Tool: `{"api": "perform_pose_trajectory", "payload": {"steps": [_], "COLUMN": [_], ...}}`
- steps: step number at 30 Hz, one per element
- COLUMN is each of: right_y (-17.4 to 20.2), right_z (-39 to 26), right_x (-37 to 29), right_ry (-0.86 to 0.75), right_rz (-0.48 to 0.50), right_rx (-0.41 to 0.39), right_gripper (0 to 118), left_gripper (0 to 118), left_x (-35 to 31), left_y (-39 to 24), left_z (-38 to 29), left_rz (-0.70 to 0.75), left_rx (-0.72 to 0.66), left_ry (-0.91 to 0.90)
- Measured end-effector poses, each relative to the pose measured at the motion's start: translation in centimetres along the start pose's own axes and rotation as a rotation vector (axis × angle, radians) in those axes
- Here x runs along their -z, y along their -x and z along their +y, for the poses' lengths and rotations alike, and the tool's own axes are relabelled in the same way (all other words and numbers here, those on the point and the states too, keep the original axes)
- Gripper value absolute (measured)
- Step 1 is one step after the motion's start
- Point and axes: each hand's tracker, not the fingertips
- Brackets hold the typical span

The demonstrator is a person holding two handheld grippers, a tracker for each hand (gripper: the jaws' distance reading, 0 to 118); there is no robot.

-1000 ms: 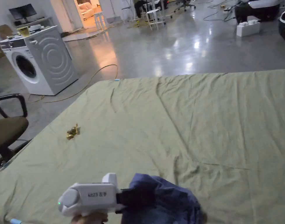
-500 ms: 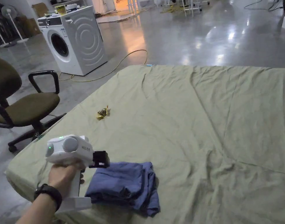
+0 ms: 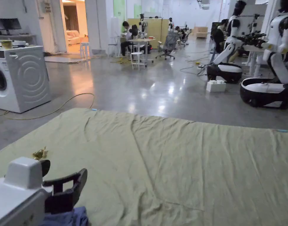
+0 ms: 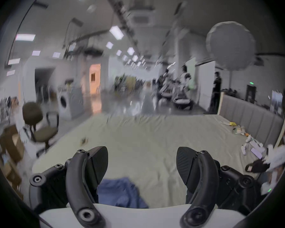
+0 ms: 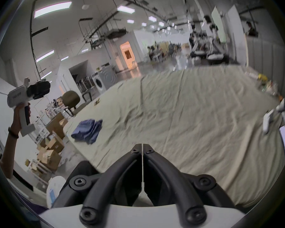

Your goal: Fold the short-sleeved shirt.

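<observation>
Broadly, a wide surface covered by a creased pale green sheet [image 5: 179, 116] is seen, with a padded headboard-like panel along one side, so it is judged to be a bed rather than a counter. Near the sheet's left edge, close to the person's side, the blue short-sleeved shirt [image 5: 87, 130] is laid as a compact, layered bundle; it appears to have been folded already, though the edges are uneven and somewhat rumpled. The cloth is judged to be light, soft and limp: it would sag and slide out of its layers if lifted by one corner, and nothing about it is fragile. A hold is best taken on the thick folded edge, through all layers at once, or on two corners together (one per gripper), so that the stack is kept closed. The left tongs [image 4: 141, 165] are held above the bundle with the jaws spread wide and nothing between them, and the shirt is seen just beneath them in the left gripper view. The right tongs [image 5: 142, 149] are held well apart from the shirt, over the near edge of the bed, with the jaws brought together and nothing gripped. A small gold wrapper-like scrap [image 3: 40, 153] is left on the sheet beyond the shirt.
</observation>
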Motion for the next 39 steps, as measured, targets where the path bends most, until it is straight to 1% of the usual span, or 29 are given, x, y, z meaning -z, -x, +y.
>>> {"api": "perform_pose_trajectory", "payload": {"steps": [1,2,3,5,8,9,11,12,13,14,15,16,17,18,20,22,24,27,32,39], "right_y": [-0.1,-0.1,-0.2,-0.5,-1.0,-1.0,-1.0,-0.9,-0.7,-0.6,-0.5,-0.3,0.0,0.3,0.5,0.8,0.8,0.7,0.5,0.5], "right_z": [0.3,0.6,1.1,1.8,3.0,3.5,4.2,4.6,4.9,5.1,5.3,5.3,5.3,5.3,5.1,5.2,5.1,5.0,5.1,5.2], "right_x": [-0.9,-1.7,-2.7,-4.5,-7.0,-7.6,-8.4,-8.9,-9.3,-9.5,-9.7,-10.0,-10.2,-10.4,-10.3,-10.3,-10.2,-10.2,-10.4,-10.8], "right_ry": [-0.04,-0.067,-0.103,-0.175,-0.26,-0.282,-0.313,-0.336,-0.355,-0.354,-0.356,-0.368,-0.376,-0.373,-0.378,-0.395,-0.392,-0.4,-0.407,-0.41], "right_rz": [-0.043,-0.079,-0.113,-0.159,-0.225,-0.239,-0.251,-0.263,-0.27,-0.266,-0.268,-0.287,-0.318,-0.333,-0.344,-0.342,-0.338,-0.324,-0.331,-0.336], "right_rx": [-0.02,-0.028,-0.031,-0.017,-0.024,-0.034,-0.042,-0.044,-0.048,-0.05,-0.069,-0.097,-0.12,-0.142,-0.162,-0.2,-0.171,-0.143,-0.137,-0.139], "right_gripper": [1,1,1,1,1,1,1,1,1,1,1,1,1,1,1,1,1,1,1,1], "left_gripper": [86,84,81,71,54,47,6,3,3,0,0,0,0,0,0,0,0,0,0,0], "left_x": [0.0,-0.2,-0.5,-0.5,-1.5,-1.8,-2.4,-3.1,-3.4,-3.6,-4.0,-4.6,-4.9,-5.4,-5.8,-5.9,-5.8,-6.0,-6.0,-5.5], "left_y": [-2.3,-3.8,-5.4,-6.4,-8.7,-9.1,-9.6,-9.0,-9.1,-9.4,-10.0,-10.3,-10.4,-10.6,-10.9,-11.2,-11.2,-11.8,-12.4,-12.8], "left_z": [-0.3,-0.5,-0.6,-0.8,-0.5,-0.4,-0.2,-0.2,-0.1,-0.1,-0.1,-0.1,0.0,0.0,0.3,0.5,0.8,1.2,1.0,0.7], "left_rz": [-0.013,-0.021,-0.048,-0.11,-0.068,-0.05,-0.081,-0.11,-0.112,-0.095,-0.034,0.016,0.024,0.043,0.038,0.052,0.019,0.018,0.015,-0.008], "left_rx": [0.039,0.024,-0.026,-0.089,-0.009,0.003,-0.051,-0.099,-0.14,-0.107,-0.062,-0.021,-0.006,-0.003,-0.025,-0.036,-0.037,-0.031,0.018,0.02], "left_ry": [0.0,-0.001,-0.023,-0.023,-0.055,-0.061,-0.099,-0.129,-0.139,-0.119,-0.128,-0.138,-0.131,-0.136,-0.13,-0.124,-0.134,-0.135,-0.128,-0.103]}}
